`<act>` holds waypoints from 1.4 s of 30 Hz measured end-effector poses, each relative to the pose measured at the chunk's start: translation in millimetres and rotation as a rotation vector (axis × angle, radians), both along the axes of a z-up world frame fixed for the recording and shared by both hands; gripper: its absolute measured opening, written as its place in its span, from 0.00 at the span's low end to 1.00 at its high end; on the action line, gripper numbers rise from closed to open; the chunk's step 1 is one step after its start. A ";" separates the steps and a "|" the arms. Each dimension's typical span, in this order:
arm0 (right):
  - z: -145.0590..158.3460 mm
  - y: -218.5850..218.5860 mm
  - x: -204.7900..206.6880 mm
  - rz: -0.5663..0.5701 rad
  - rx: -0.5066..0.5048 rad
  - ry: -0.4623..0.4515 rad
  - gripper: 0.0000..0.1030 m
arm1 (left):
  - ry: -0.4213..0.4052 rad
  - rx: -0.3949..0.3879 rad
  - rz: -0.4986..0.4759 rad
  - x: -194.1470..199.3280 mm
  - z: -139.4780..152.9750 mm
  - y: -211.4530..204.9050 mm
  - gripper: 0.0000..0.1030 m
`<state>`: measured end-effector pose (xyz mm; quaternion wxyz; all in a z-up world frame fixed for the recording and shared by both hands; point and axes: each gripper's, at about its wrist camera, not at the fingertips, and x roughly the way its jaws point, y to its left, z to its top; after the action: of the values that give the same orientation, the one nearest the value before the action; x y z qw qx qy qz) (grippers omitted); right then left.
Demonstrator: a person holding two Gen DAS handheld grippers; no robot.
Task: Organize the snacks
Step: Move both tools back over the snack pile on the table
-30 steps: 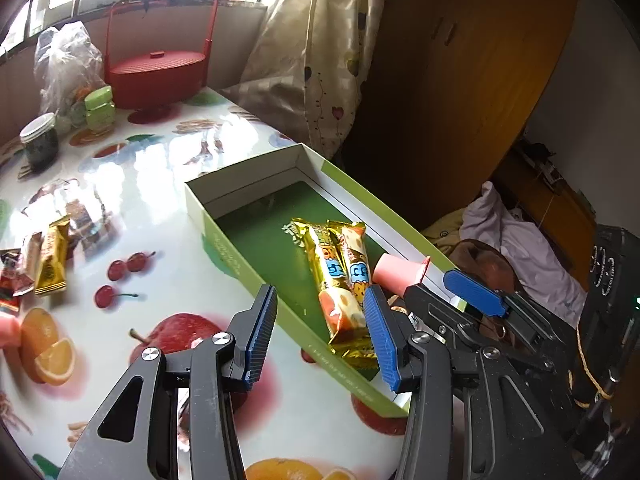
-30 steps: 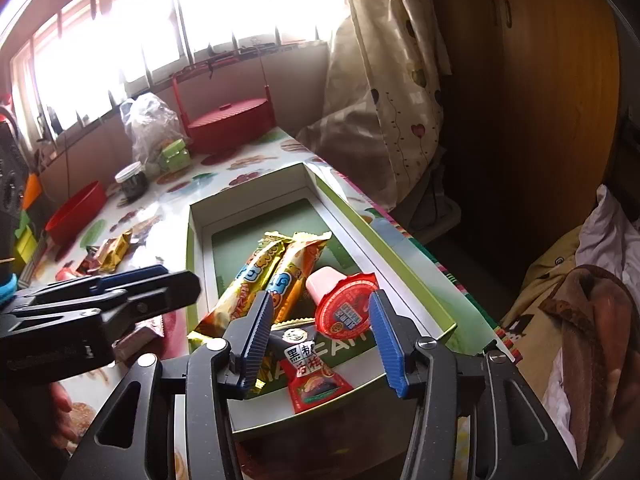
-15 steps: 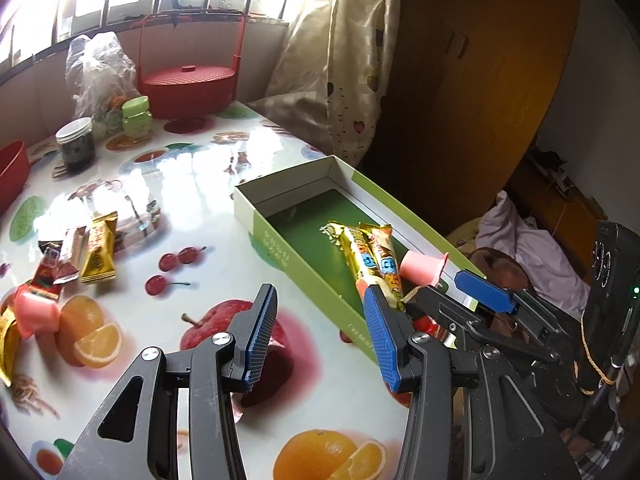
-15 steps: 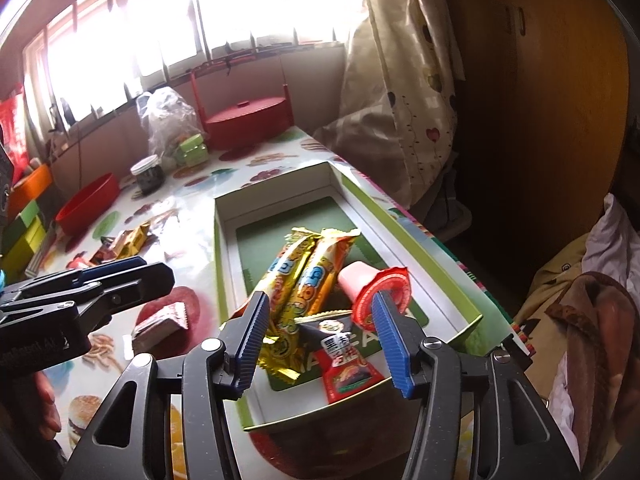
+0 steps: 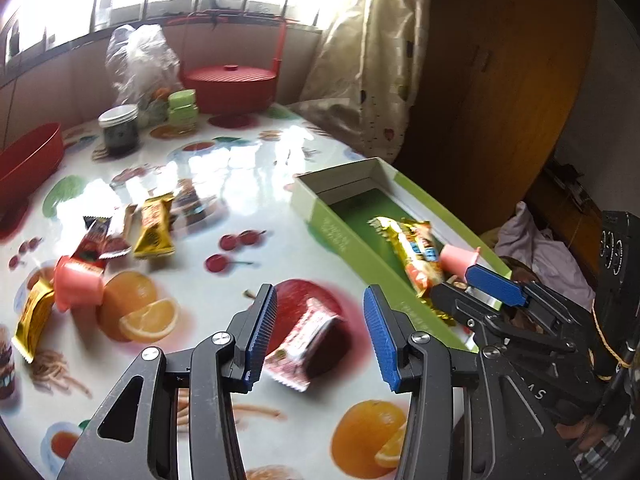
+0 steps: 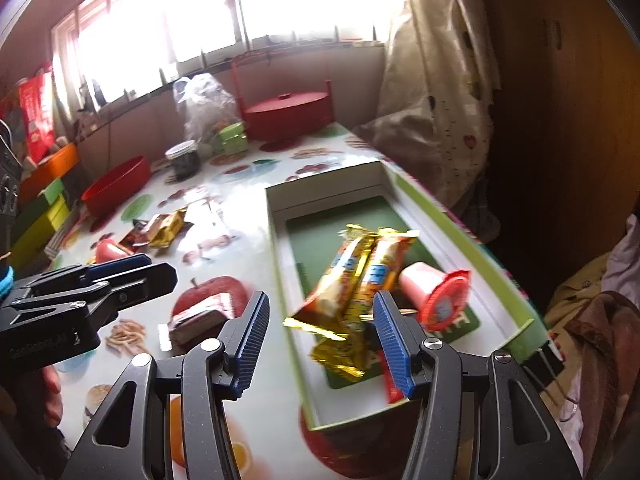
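Observation:
A green open box (image 5: 340,236) (image 6: 516,288) lies on the fruit-print table. It holds two gold snack bars (image 6: 352,276) (image 5: 412,252), a pink jelly cup (image 6: 436,292) (image 5: 458,258) and a red packet at its near end (image 6: 390,388). My left gripper (image 5: 318,328) is open and empty, above a red-and-white wrapped snack (image 5: 306,340) (image 6: 202,314) on the table. My right gripper (image 6: 320,340) is open and empty over the box's near left wall. Loose snacks (image 5: 154,228) and another pink cup (image 5: 78,282) lie at the left.
A red lidded basket (image 5: 230,86), a dark jar (image 5: 120,130), green tubs (image 5: 182,106) and a plastic bag (image 5: 138,62) stand at the table's far side. A red bowl (image 5: 28,160) sits at the far left. A curtain and wooden wardrobe stand to the right.
My left gripper has swung left, away from the box, and now hangs over the red-and-white snack. My right gripper has drawn back and left along the box. Both stay open.

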<state>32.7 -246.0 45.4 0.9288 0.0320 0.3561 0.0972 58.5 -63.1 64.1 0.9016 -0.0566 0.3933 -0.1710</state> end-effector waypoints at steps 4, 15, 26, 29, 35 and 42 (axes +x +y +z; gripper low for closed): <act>-0.1 11.9 4.2 0.039 -0.006 0.007 0.52 | 0.007 -0.010 0.033 -2.6 -2.6 14.5 0.45; -7.5 53.8 16.9 0.167 -0.041 0.041 0.54 | 0.011 -0.026 0.154 -3.7 -7.0 63.7 0.45; -21.1 89.2 23.9 0.260 -0.020 0.149 0.55 | 0.022 -0.032 0.275 -6.4 -15.9 116.4 0.45; -27.2 93.3 27.7 0.266 0.010 0.194 0.55 | 0.023 -0.035 0.296 -9.1 -17.8 126.1 0.45; -32.6 99.8 36.0 0.251 0.035 0.235 0.55 | 0.026 -0.043 0.334 -13.7 -21.9 146.4 0.45; -37.4 121.8 40.6 0.274 -0.014 0.243 0.53 | 0.028 -0.040 0.386 -19.6 -25.8 170.9 0.45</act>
<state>73.3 -124.3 8.0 0.8572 -0.0117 0.4674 0.2158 38.8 107.8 38.2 0.9108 -0.1513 0.3840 -0.0019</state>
